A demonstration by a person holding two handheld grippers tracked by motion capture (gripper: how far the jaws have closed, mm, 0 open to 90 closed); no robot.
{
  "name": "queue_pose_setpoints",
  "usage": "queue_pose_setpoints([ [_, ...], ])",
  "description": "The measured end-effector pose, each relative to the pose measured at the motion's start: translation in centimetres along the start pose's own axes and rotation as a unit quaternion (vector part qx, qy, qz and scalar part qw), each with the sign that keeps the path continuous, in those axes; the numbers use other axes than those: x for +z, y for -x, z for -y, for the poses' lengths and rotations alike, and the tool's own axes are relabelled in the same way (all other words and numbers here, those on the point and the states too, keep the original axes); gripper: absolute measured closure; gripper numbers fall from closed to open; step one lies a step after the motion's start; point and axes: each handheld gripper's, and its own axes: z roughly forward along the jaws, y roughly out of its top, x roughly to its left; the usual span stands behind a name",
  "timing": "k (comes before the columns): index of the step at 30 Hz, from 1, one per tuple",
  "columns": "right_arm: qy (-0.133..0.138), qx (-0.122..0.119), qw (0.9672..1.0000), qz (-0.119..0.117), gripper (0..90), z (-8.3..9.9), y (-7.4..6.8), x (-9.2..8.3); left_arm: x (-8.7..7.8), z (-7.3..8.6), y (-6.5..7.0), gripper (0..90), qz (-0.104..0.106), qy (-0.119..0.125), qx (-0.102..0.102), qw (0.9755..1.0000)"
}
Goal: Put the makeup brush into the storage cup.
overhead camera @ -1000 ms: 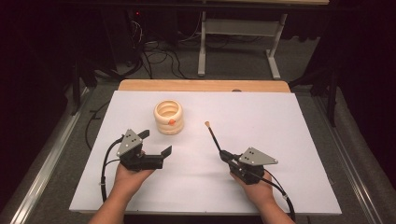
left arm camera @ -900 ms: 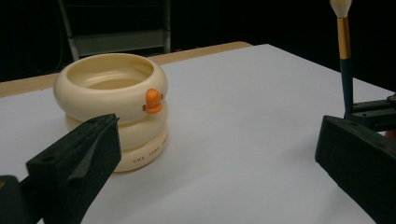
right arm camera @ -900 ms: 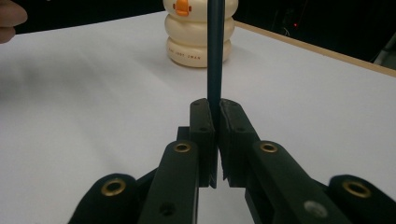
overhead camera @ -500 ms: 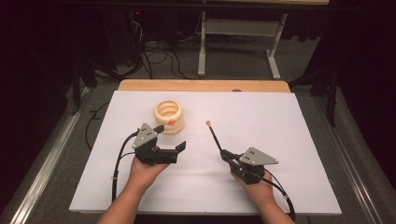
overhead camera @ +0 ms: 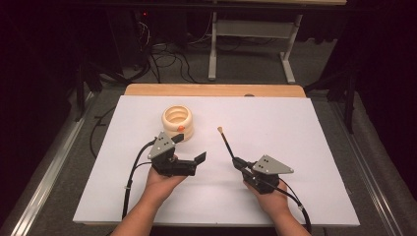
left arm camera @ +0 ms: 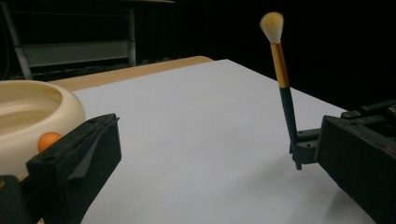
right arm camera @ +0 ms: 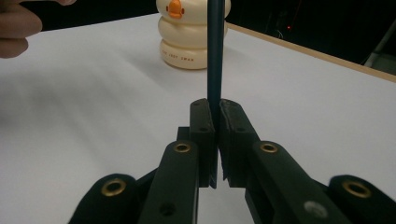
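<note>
Probably a lab: white test table (overhead camera: 314, 147); tangled cables (overhead camera: 172, 54) on dark floor.

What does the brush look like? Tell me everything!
The brush is thin, with a dark handle, a gold band and a fluffy pale tuft on top. Its handle end is pinched between the shut jaws of the right gripper, so it sticks up tilted above the white table. Nothing else touches it.
</note>
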Motion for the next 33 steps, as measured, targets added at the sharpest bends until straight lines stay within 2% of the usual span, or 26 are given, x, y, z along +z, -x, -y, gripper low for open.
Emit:
queue_pose_setpoints([
  [1, 0.004, 0.002, 1.0, 0.0, 86.7, 0.0, 0.0, 0.1, 0.1, 0.1, 0.1, 0.8, -0.002, -0.004, 0.005, 1.0],
  [6, 0.015, 0.012, 0.9998, -0.003, 86.8, -0.6, -0.4, 0.6, 0.1, 0.5, 0.2, 0.7, 0.003, -0.01, 0.003, 0.9999],
  [12, 0.023, 0.001, 0.9995, -0.02, 86.8, -1.6, -0.6, 1.8, -0.3, 0.3, 0.5, 0.6, 0.013, 0.002, -0.003, 0.9999],
  [14, 0.025, -0.003, 0.9995, -0.018, 86.8, -1.7, -0.7, 2.0, -0.4, 0.3, 0.6, 0.5, 0.016, 0.005, -0.005, 0.9999],
  [17, 0.026, -0.001, 0.9995, -0.018, 86.8, -1.7, -0.8, 2.0, -0.4, 0.2, 0.7, 0.5, 0.018, 0.006, -0.005, 0.9998],
  [33, 0.023, -0.022, 0.9993, -0.019, 86.7, -1.4, -1.9, 1.5, 0.1, 0.5, 1.6, 0.7, 0.039, -0.004, -0.008, 0.9992],
])
